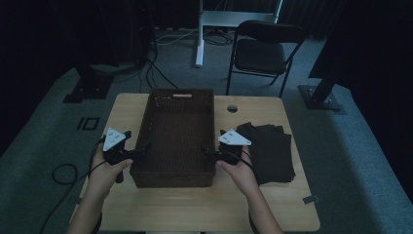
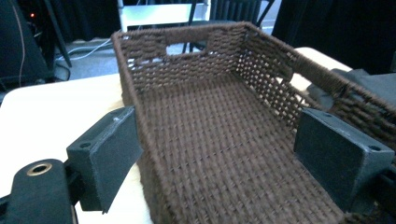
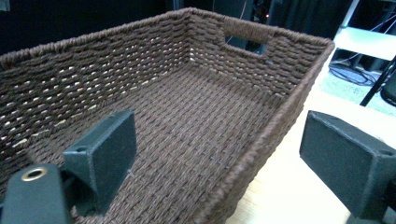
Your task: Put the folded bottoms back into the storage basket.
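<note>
Both grippers (image 1: 143, 148) (image 1: 208, 152) agape astride basket (image 1: 176, 92) walls

Two black hand-held tools, left tool (image 1: 141, 149), right tool (image 1: 208, 152), grey triangular top plates, square black jaw pads, trailing black cables

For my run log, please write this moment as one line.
left gripper: open, jaws astride left wall | right gripper: open, jaws astride right wall | basket: empty, on table | dark cloths: right of basket

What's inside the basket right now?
Nothing: the basket shows only its bare woven floor in both gripper views. The near corners are partly hidden behind the jaws; the folded cloths lie outside it.
</note>
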